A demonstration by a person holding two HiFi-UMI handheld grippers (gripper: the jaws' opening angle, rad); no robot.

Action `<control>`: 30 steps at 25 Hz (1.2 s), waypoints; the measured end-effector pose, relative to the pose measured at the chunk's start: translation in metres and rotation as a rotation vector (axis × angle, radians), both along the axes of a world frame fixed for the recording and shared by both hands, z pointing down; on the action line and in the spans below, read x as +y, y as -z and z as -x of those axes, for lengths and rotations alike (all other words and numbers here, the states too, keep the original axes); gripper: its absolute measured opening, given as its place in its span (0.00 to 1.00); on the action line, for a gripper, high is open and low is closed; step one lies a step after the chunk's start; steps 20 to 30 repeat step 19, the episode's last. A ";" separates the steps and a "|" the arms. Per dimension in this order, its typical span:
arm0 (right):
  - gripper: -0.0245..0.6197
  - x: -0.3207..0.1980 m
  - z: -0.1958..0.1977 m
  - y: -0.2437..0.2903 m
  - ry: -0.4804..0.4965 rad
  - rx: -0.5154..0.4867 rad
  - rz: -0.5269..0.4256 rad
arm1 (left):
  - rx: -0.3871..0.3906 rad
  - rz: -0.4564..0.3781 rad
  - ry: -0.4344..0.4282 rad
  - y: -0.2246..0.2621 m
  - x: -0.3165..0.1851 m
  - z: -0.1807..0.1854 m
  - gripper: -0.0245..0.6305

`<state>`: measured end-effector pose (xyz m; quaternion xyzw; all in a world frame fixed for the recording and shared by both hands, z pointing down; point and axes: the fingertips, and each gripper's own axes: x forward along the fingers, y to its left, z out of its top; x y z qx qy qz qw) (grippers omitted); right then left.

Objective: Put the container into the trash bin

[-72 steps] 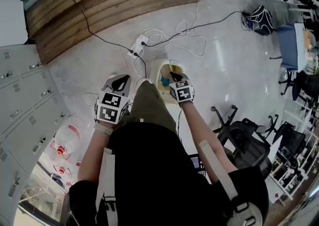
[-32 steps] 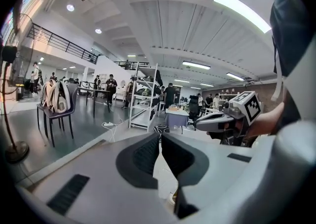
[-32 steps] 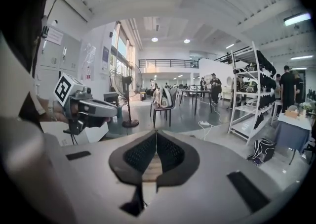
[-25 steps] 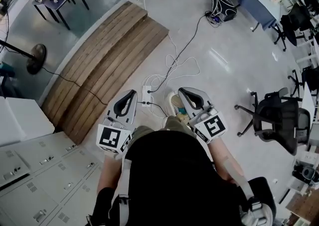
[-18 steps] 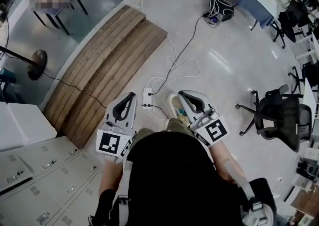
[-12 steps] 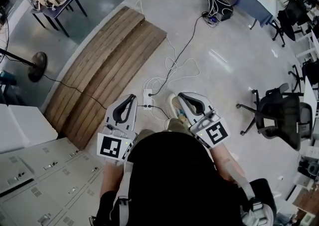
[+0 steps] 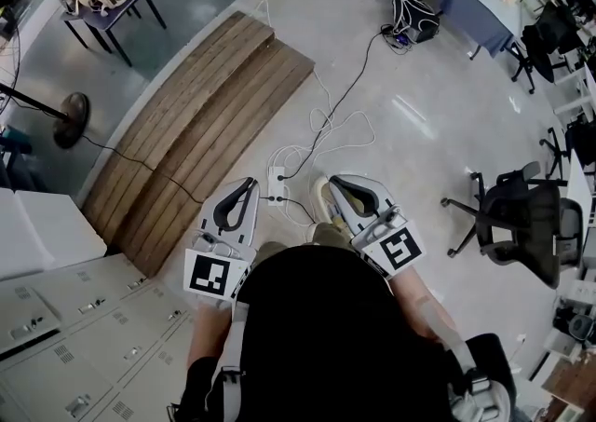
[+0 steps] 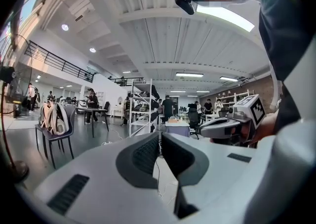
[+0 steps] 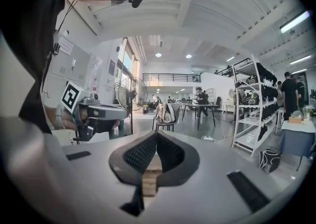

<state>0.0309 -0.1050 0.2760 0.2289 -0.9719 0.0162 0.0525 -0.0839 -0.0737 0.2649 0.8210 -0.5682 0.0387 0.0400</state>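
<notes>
Container is not showing in either gripper. It is most likely lying inside the trash bin [image 7: 319, 193], which is standing on the floor just in front of the person, between the two grippers. The right gripper is covering most of the bin's opening, so its contents cannot be confirmed.

The left gripper [image 8: 160, 138] is pointing out level into the room. Its fingers [image 8: 144, 155] are pressing together with nothing between them. The right gripper [image 9: 156, 135] is doing likewise, its fingers [image 9: 139, 155] meeting at the tips and gripping nothing. A wooden strip is showing through the gap below those tips. It appears to be the wooden platform [image 7: 200, 113] on the floor beyond, not a held item. Both grippers are hanging side by side above the bin, near each other and touching nothing.

Assessment: the placing step is looking finished, and the person is standing upright over the bin with both tools empty.

The next move is calling for a check more than a grasp: moving the right gripper aside so the bin's opening is showing, and keeping both grippers clear of the power strip [image 7: 276, 180] and its cables beside the bin. If the container is proving to be outside the bin, the fingers will need opening before any reach down.
</notes>
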 end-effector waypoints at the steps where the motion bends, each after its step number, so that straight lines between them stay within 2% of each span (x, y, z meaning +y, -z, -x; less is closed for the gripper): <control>1: 0.06 -0.002 0.001 0.000 0.000 0.003 0.009 | 0.002 0.000 0.001 0.000 0.000 0.000 0.05; 8: 0.06 -0.005 0.003 -0.012 0.033 0.030 0.040 | -0.008 -0.004 0.020 -0.001 -0.001 0.003 0.05; 15: 0.06 -0.003 0.013 -0.006 0.076 0.006 0.044 | -0.025 -0.013 0.046 -0.003 0.001 0.010 0.05; 19: 0.06 -0.001 0.016 0.000 0.086 -0.032 0.052 | -0.021 -0.020 0.049 0.000 0.002 0.012 0.05; 30: 0.06 -0.001 0.016 0.000 0.086 -0.032 0.052 | -0.021 -0.020 0.049 0.000 0.002 0.012 0.05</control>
